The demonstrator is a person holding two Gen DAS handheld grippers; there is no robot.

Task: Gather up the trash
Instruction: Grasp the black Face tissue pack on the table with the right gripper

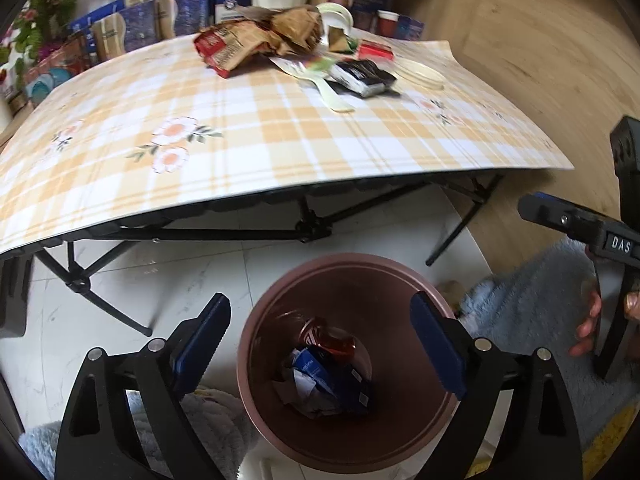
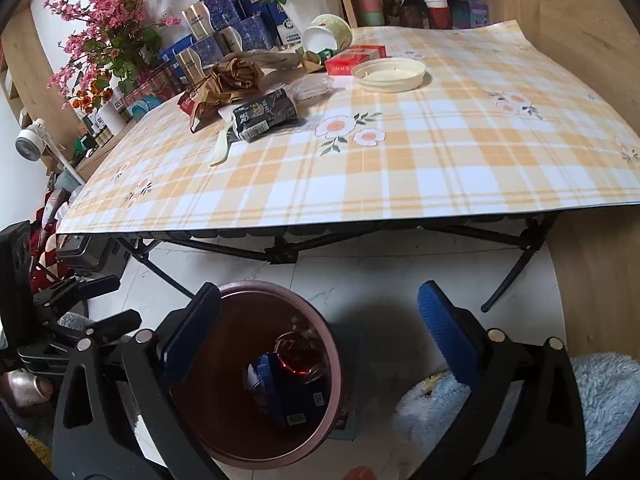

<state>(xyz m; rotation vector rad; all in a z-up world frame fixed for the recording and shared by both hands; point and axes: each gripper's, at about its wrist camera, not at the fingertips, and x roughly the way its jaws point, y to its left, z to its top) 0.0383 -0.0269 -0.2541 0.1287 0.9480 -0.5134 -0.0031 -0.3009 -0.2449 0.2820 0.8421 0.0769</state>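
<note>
A brown bin (image 1: 384,424) stands on the white floor below the table's near edge. In it lie a crumpled red wrapper (image 1: 328,338) and a blue packet (image 1: 320,376). My left gripper (image 1: 320,308) hangs open right over the bin, with nothing between its fingers. My right gripper (image 2: 318,296) is open and empty too, with the bin (image 2: 224,424) under its left finger. On the checked table (image 1: 240,152) lie crumpled brown paper (image 1: 296,26), a red packet (image 1: 218,46), a black packet (image 1: 362,74), a white spoon (image 1: 334,96), a round lid (image 2: 390,70) and a red box (image 2: 352,60).
Black folding legs (image 1: 224,236) cross under the table. A fluffy pale-blue rug (image 2: 600,392) lies on the floor at the right. Blue boxes, cups and potted flowers (image 2: 104,36) crowd the back of the table. A hand (image 1: 588,320) holds the right gripper's handle.
</note>
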